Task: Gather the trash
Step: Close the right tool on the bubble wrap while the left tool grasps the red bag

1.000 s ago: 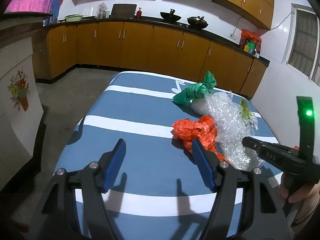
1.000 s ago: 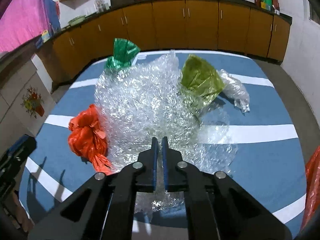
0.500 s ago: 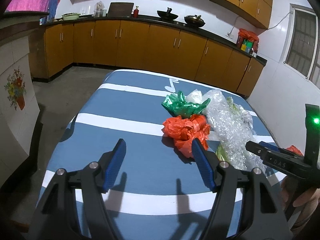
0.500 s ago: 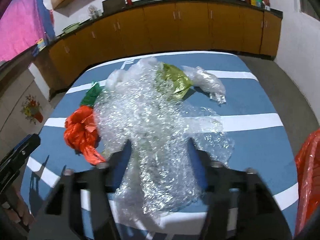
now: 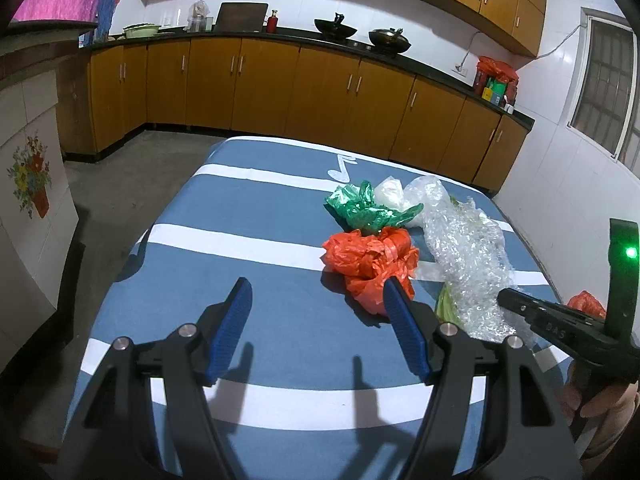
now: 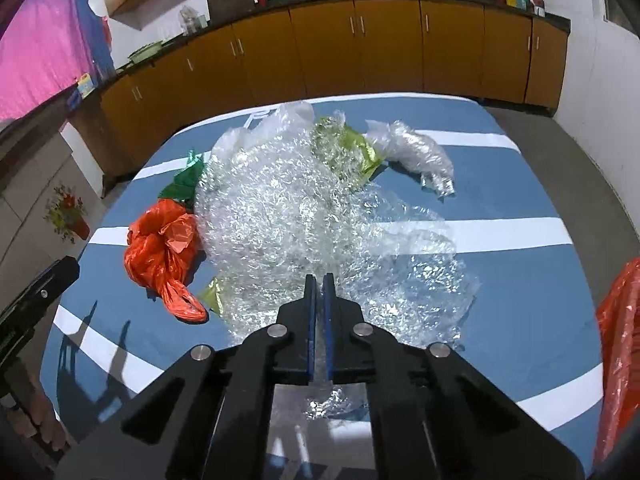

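Right gripper (image 6: 318,280): you are pinching the big clear bubble wrap sheet (image 6: 304,216) tight.
Left gripper (image 5: 318,300): you are holding its fingers wide apart, near the crumpled orange plastic bag (image 5: 370,260).

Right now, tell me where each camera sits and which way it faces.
Left wrist: on the open left gripper, low over the table's near edge, facing the cabinets; the right gripper and a hand show at right.
Right wrist: on the right gripper, shut on the bubble wrap, looking down across the table; the left gripper's tip shows at left.
Shared: orange bag, green bag, bubble wrap, cabinets.
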A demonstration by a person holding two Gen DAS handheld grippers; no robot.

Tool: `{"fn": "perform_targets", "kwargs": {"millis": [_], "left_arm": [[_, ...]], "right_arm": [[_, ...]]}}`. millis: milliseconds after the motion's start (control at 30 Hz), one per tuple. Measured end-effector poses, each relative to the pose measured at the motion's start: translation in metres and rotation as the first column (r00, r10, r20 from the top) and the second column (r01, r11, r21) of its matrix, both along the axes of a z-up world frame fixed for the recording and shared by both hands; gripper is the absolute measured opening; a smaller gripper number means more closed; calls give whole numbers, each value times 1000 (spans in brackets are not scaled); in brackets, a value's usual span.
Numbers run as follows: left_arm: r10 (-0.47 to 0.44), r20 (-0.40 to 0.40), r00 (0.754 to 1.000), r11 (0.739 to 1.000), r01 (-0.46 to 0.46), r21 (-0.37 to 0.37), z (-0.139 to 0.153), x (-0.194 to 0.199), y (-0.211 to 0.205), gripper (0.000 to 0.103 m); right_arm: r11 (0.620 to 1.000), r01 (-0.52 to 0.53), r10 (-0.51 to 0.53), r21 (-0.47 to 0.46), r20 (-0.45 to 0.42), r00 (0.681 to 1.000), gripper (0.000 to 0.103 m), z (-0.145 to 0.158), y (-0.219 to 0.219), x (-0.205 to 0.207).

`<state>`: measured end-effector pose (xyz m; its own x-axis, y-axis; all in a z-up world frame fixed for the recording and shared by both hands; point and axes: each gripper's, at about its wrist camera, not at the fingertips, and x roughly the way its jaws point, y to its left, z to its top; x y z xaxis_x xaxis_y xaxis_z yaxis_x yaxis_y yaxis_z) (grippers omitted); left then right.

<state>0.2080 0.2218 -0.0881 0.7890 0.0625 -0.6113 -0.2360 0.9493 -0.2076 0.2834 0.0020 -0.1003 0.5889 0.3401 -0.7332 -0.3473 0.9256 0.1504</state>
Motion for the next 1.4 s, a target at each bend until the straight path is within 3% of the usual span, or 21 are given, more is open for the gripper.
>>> {"fn": "perform_targets", "kwargs": {"millis": [200,333,533,600,667,900,1000,1067,1167,1400], "left_arm": [[-17,0,1000,1000,17,3,0,1,-7,67],[-26,2,1000,1000,26,0,2,2,-8,67],[-39,2,999,999,39,-2,2,5,-15,67],[-44,1,999,999,44,0,2,5,-18,67],[-47,0,999,999,47,1,2,6,-20,67],[-52,-5,999,999,52,2,2,11,-23,67],[-58,-9,998,998,58,5,1,15,-25,67],[-62,-10,998,998,62,8,0,17,-27,67],[-66,-15,998,998,66,5,0,24,-29,67],[-86,-66,994,996,88,23,-8,56,-40,67]], "right_arm": [[999,22,-23,26,36,999,3,11,-16,-11],[998,70,-70,-4,58,996,3,16,-35,-17],[986,160,-160,-39,0,987,4,0,-70,-9],[983,178,-178,-40,-12,984,15,-2,-74,-6],[982,184,-185,-39,-19,983,44,-5,-75,-3],[979,173,-178,-106,-40,983,49,-15,-60,9],[977,164,-169,-137,-29,985,45,-16,-57,8],[975,175,-180,-138,-25,983,25,-15,-61,9],[976,195,-200,-98,-38,979,9,-14,-73,11],[979,199,-201,-53,-42,979,7,-13,-84,4]]}}
